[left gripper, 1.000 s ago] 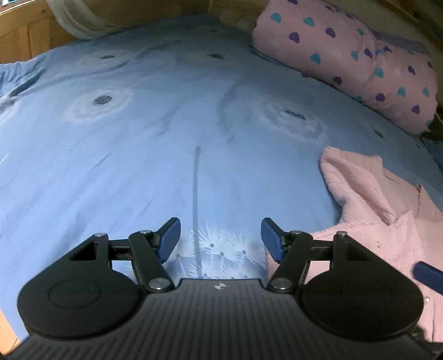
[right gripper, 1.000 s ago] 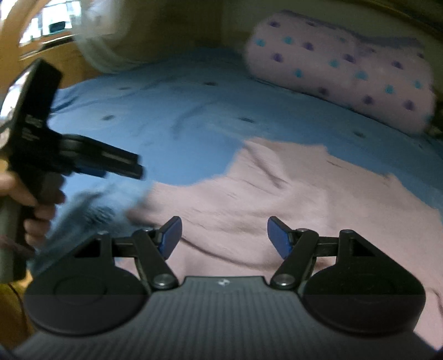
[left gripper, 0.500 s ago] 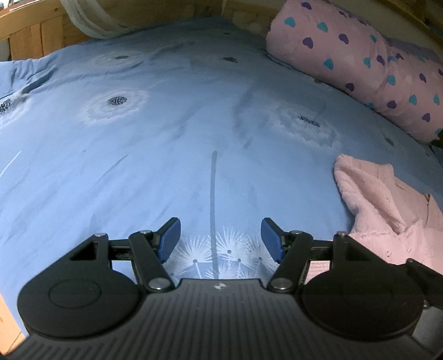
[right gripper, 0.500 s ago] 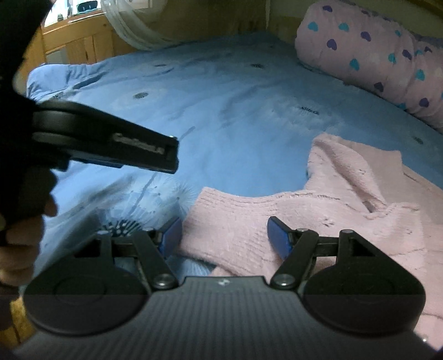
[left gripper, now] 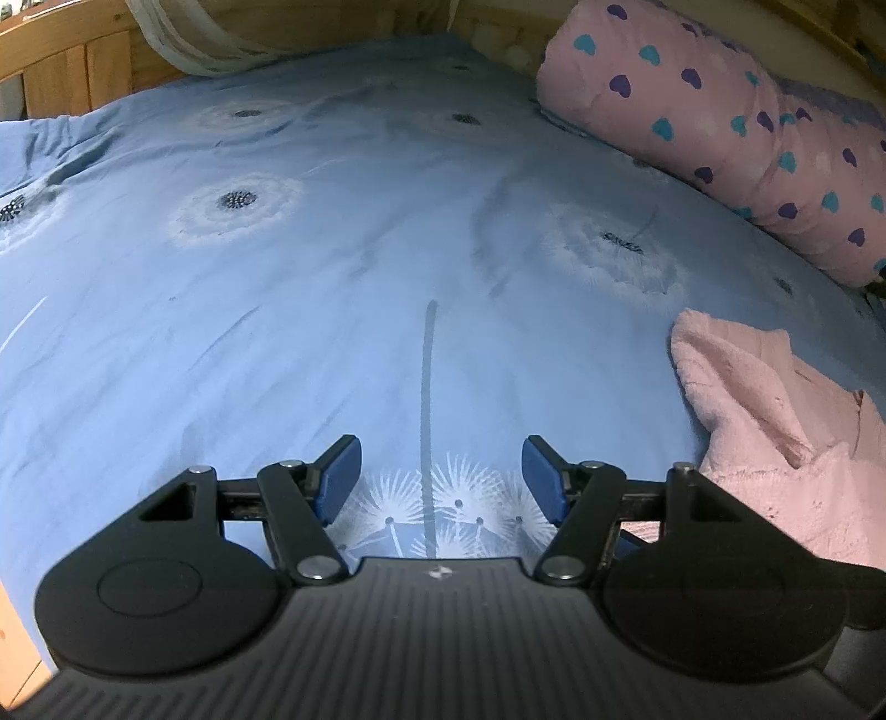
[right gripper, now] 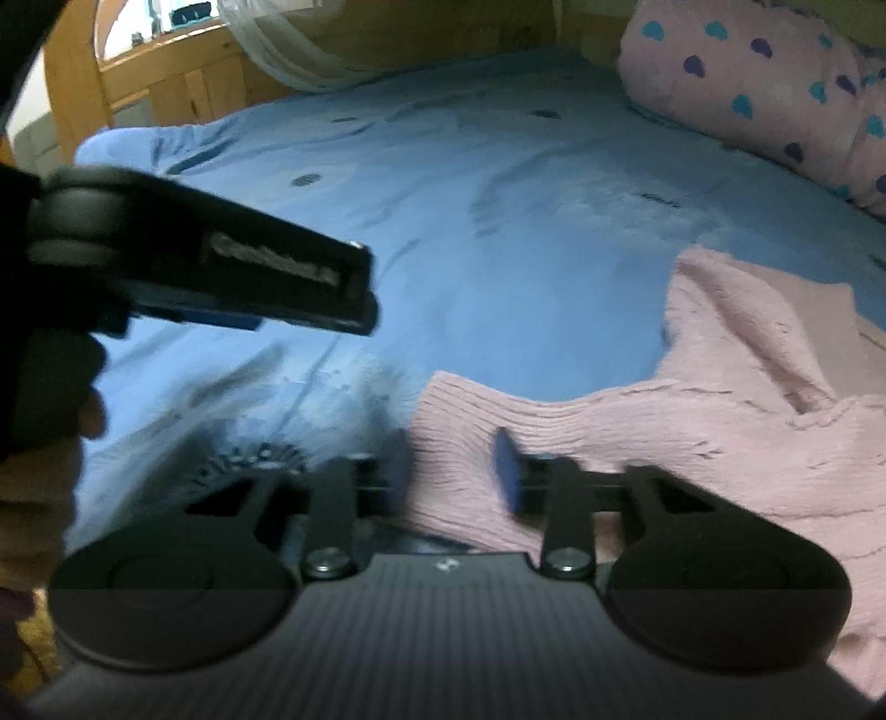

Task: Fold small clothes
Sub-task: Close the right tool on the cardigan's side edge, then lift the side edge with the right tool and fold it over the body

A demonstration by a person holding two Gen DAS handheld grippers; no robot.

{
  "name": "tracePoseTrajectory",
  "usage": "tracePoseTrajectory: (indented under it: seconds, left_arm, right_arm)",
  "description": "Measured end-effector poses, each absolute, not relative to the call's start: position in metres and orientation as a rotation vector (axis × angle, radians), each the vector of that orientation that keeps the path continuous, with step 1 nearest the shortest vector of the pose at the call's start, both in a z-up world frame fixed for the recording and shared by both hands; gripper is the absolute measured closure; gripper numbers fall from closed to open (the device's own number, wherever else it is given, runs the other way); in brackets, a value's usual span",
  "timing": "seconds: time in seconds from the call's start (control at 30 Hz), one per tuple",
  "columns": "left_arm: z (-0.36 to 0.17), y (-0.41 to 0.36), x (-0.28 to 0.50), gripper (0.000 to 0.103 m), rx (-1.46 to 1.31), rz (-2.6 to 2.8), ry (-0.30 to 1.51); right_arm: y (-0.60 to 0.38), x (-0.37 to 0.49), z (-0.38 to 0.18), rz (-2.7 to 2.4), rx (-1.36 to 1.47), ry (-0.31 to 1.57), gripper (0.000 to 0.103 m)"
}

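From the left wrist, the left claw (left gripper: 441, 476) is wide open over the blue bed (left gripper: 332, 277), holding nothing. The pink sweater (left gripper: 775, 432) lies just to its right.

From the right wrist, the right claw (right gripper: 454, 471) is part closed around the sweater's ribbed edge (right gripper: 459, 443); blur hides whether it grips.

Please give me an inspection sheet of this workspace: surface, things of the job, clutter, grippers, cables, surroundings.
Surface: blue bedsheet with dandelion print, lightly wrinkled.
Job's things: pink knit sweater lying crumpled on the sheet at the right; its ribbed end reaches between the right gripper's fingers.
Clutter: nothing seen.
Grippers: left gripper open over bare sheet, holding nothing; right gripper blurred, jaws partly closed around the sweater's ribbed end, grip not confirmed.
Cables: nothing seen.
Surroundings: pink heart-print pillow at the far right, wooden bed frame, white netting hanging behind.
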State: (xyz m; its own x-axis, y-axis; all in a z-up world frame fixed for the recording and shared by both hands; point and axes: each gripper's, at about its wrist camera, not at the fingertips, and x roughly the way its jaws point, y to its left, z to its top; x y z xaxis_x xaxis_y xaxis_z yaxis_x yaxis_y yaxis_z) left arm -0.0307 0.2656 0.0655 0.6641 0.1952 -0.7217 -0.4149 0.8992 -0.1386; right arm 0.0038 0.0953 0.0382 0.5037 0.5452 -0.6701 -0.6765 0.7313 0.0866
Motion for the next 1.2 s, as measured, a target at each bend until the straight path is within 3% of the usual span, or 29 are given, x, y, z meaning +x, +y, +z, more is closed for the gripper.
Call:
tracePoseTrajectory:
  seconds: [0.07,0.17,0.9,1.2]
  left_arm:
    - [0.065,0.266,-0.031,0.033,-0.309,0.35,0.771]
    - [0.065,0.265,-0.031,0.033,-0.313,0.35,0.771]
    - [0.062,0.241,-0.029,0.033,-0.282,0.273,0.757]
    - [0.061,0.231,-0.027,0.033,-0.275,0.231,0.76]
  right_arm:
    - [0.097,-0.001,0.042,0.731,-0.224,0.716,0.093]
    - [0.094,-0.006,0.05,0.728,-0.225,0.683,0.095]
    - [-0.001,-0.018,0.168,0.525,-0.151,0.364,0.096]
    - [-0.065,-0.034,0.176,0.341,-0.094,0.286,0.096]
